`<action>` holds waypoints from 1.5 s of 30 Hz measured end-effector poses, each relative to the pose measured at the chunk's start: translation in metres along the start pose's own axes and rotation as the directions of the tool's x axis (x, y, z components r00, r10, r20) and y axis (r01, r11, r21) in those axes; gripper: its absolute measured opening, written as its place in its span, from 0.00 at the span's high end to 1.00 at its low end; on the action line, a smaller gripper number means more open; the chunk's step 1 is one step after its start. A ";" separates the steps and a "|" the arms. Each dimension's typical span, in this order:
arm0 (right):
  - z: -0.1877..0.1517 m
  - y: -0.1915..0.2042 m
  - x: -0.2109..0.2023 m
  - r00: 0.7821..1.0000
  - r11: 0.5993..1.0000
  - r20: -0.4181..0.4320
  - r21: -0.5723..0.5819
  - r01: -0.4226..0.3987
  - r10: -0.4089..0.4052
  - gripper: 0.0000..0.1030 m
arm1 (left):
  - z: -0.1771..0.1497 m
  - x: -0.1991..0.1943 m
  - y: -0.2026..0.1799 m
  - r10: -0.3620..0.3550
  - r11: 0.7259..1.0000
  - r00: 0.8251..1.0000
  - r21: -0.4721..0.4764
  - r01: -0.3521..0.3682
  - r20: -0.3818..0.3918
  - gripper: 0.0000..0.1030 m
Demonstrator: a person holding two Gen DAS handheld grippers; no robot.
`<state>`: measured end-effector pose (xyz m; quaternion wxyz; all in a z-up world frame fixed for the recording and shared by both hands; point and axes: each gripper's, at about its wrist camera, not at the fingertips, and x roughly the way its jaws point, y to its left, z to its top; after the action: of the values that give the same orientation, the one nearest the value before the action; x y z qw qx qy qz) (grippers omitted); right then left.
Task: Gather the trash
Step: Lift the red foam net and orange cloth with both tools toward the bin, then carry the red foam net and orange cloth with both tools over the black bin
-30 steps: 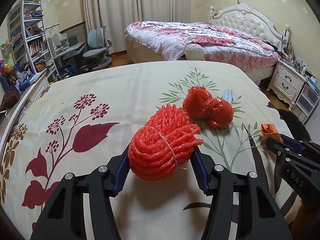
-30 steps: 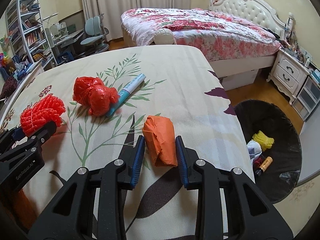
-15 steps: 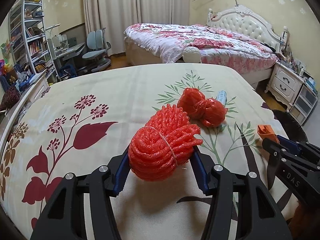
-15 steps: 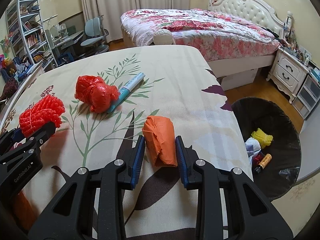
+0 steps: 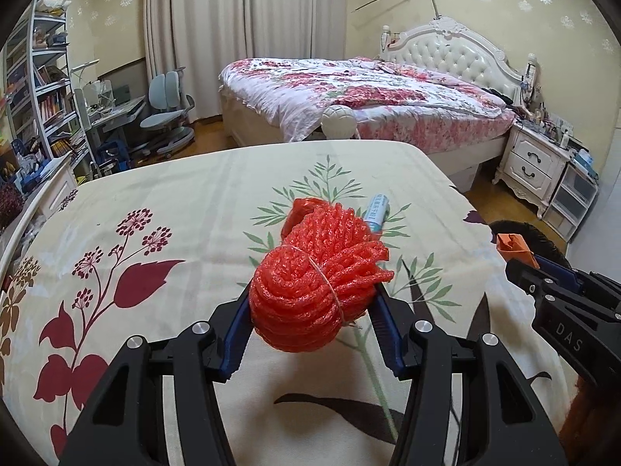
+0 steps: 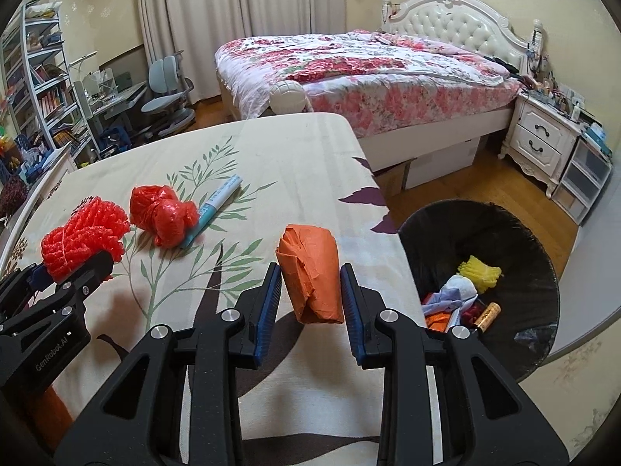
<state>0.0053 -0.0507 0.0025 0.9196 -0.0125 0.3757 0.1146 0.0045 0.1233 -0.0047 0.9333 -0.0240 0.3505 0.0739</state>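
Over the leaf-print bedspread (image 5: pixel 163 202), the left gripper (image 5: pixel 312 306) pinches a red foam-net bundle (image 5: pixel 318 283), pads pressed to both its sides, jaws held moderately wide by its bulk. Right gripper (image 6: pixel 310 291) clamps a crumpled orange wrapper (image 6: pixel 312 272) between its blue pads (image 6: pixel 268 303), jaws narrower. On the spread lie a red plastic bag wad (image 6: pixel 163 217) and, touching it, a teal marker (image 6: pixel 217 204). Beside the bed's edge: black-lined bin (image 6: pixel 446 233) holding trash.
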 end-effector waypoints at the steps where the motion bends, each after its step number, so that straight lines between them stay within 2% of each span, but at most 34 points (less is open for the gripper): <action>1: 0.001 -0.004 -0.001 1.000 1.000 0.003 0.005 0.006 -0.006 0.71 | 0.001 0.000 -0.005 -0.007 1.000 1.000 0.004 0.007 0.003 0.46; 16: 0.004 -0.092 -0.018 0.987 0.980 0.046 0.132 0.147 -0.155 0.71 | 0.020 0.003 -0.087 -0.118 0.989 0.992 0.099 0.114 0.034 0.46; 26: 0.001 -0.138 -0.012 0.977 0.961 0.041 0.194 0.199 -0.210 0.71 | 0.029 0.017 -0.142 -0.171 0.976 0.985 0.145 0.165 0.032 0.46; 37: -0.004 -0.174 0.002 0.970 0.942 0.016 0.242 0.233 -0.244 0.71 | 0.030 0.043 -0.192 -0.184 0.964 0.983 0.197 0.180 0.002 0.46; 45: -0.004 -0.187 0.013 0.967 0.934 -0.001 0.261 0.245 -0.254 0.70 | 0.029 0.060 -0.210 -0.175 0.959 0.984 0.225 0.175 -0.021 0.46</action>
<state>0.0533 -0.2309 -0.0212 0.9264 0.0621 0.3677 -0.0529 0.1008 -0.0745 -0.0237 0.9327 0.0511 0.3537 -0.0494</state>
